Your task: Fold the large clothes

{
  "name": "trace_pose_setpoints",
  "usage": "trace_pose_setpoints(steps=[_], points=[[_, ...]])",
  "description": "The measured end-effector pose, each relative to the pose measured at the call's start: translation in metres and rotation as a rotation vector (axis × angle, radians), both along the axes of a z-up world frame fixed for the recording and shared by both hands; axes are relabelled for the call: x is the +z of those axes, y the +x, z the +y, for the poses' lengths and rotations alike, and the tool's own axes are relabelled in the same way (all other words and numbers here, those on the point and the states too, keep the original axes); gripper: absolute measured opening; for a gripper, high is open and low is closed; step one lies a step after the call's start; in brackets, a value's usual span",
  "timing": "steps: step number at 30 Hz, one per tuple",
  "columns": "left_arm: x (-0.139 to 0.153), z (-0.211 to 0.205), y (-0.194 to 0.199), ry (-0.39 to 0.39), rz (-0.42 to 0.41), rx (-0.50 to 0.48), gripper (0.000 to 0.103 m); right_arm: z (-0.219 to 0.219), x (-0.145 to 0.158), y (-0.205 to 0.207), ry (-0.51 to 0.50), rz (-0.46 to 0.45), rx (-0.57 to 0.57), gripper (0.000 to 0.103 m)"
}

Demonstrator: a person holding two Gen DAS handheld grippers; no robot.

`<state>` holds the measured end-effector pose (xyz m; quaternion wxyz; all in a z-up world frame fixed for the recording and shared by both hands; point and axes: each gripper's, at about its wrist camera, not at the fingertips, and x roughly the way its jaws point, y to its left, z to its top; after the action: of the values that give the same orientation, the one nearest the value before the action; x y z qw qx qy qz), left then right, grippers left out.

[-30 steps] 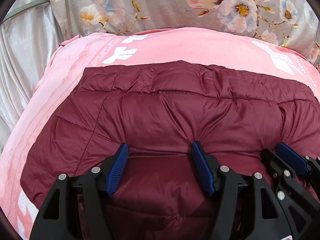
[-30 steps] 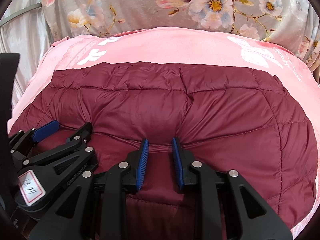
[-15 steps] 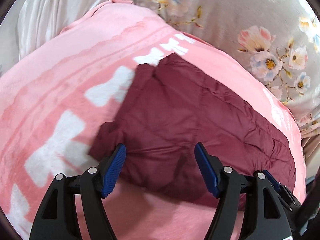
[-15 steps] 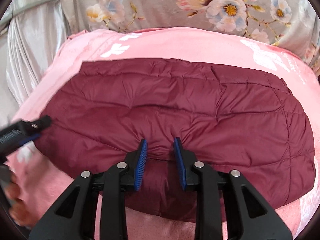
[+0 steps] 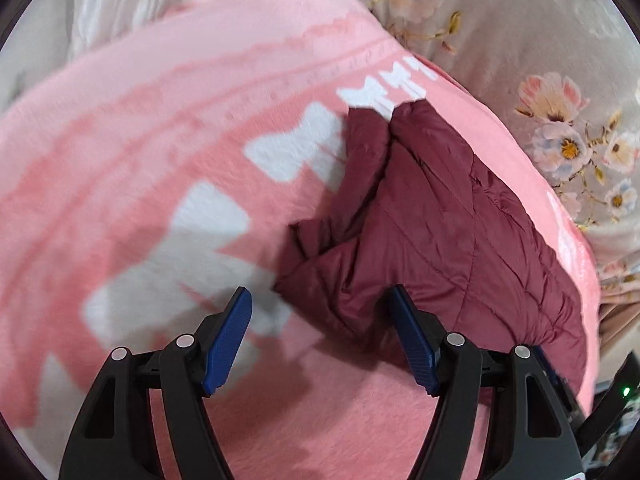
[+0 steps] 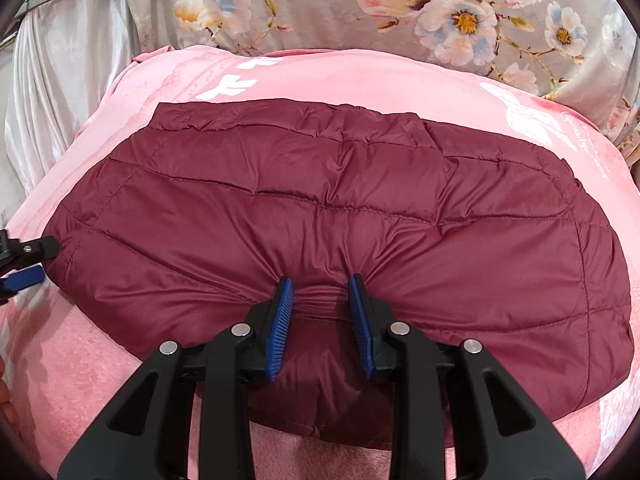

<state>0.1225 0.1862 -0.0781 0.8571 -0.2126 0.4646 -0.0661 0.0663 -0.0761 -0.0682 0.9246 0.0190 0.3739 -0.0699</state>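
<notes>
Nearest, the right gripper pinches a bunched ridge of the maroon puffer jacket at its near edge, blue pads pressed into the fabric. The left gripper is spread wide and holds nothing, hovering over the pink blanket just beside the jacket's left corner. The jacket lies on that blanket as a compact padded slab, so folding looks well advanced; that left end shows loose layers poking out, which probably want tucking or one more fold. Beyond lie a floral sheet and pale satin cloth; nothing blocks the work
</notes>
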Motion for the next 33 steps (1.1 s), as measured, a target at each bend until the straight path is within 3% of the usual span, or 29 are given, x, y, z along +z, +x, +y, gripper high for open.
trace_pose_setpoints(steps=[9, 10, 12, 14, 15, 20, 22, 24, 33], points=[[0.0, -0.021, 0.018, 0.0, -0.011, -0.017, 0.067, -0.001, -0.002, -0.001, 0.007, -0.005, -0.001, 0.028], [0.0, -0.02, 0.019, -0.011, -0.01, -0.016, 0.062, -0.001, -0.002, -0.001, 0.006, -0.005, -0.002, 0.028], [0.004, -0.021, 0.02, -0.049, -0.007, -0.024, 0.034, 0.0, -0.001, -0.001, 0.004, -0.004, -0.005, 0.028], [0.012, -0.023, 0.017, -0.063, -0.031, -0.036, 0.014, 0.002, 0.003, -0.001, 0.001, 0.007, -0.011, 0.028], [0.017, -0.024, 0.015, -0.059, -0.047, -0.046, 0.01, 0.002, 0.007, -0.002, 0.008, 0.014, -0.011, 0.028], [0.05, -0.031, -0.001, -0.052, -0.141, -0.076, 0.006, -0.006, 0.025, -0.021, 0.118, 0.013, -0.008, 0.028], [0.064, -0.033, -0.006, -0.05, -0.176, -0.087, 0.006, -0.009, 0.029, -0.028, 0.138, 0.019, -0.006, 0.019], [0.078, -0.035, -0.013, -0.051, -0.211, -0.101, 0.006, -0.01, 0.029, -0.032, 0.148, 0.021, -0.001, 0.018], [0.144, -0.076, -0.041, -0.016, -0.367, -0.215, 0.005, -0.015, 0.011, -0.018, 0.31, 0.083, 0.052, 0.017]])
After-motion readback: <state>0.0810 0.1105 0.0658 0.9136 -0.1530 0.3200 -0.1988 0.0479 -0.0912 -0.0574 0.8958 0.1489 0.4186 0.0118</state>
